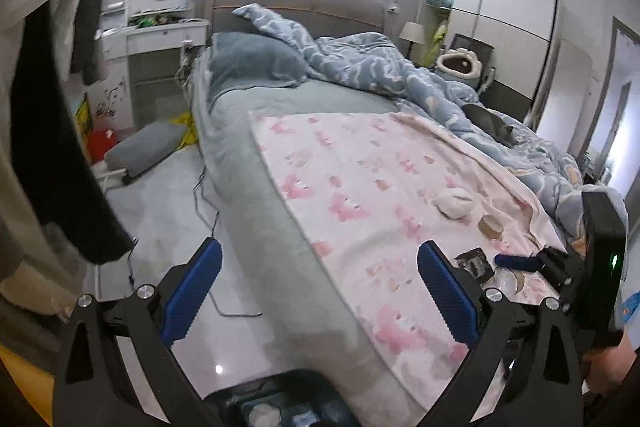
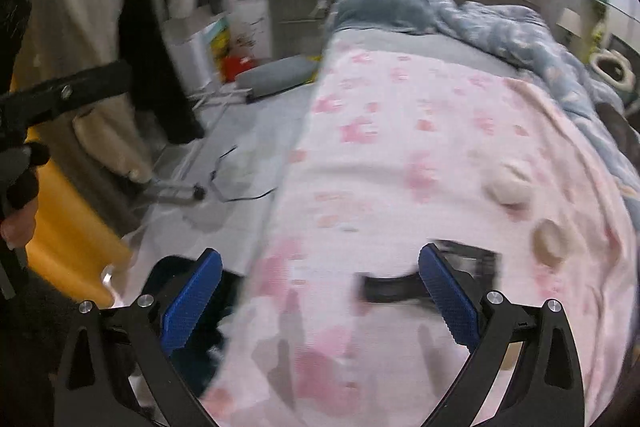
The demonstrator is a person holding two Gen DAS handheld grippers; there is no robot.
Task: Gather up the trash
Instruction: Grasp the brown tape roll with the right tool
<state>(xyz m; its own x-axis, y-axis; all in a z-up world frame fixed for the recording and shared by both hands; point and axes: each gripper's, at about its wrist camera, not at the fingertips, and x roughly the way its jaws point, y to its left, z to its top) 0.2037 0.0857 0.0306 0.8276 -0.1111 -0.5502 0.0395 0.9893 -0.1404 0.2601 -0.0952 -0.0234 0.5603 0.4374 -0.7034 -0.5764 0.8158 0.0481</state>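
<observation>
Left wrist view: both grippers (image 1: 319, 291) (image 2: 320, 293) gape empty over pink blanket (image 1: 360, 187) (wrapper (image 1: 474, 264), tape roll (image 1: 491, 225) nearby).

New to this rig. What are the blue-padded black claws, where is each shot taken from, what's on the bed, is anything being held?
No robot here: a person carries a handheld two-finger gripper in each hand, with a fisheye camera looking along the fingers. The left wrist view shows the left gripper, jaws wide apart and holding nothing, over the bed's near edge; the other tool shows at its right edge. The right wrist view, blurred, shows the right gripper, also open and not holding anything.

On the pink blanket lie the trash pieces: a crumpled white wad, a tape roll, a dark wrapper and something clear that I cannot identify. Below, at the bottom edge, sits a dark bin, probably for the trash.
</observation>
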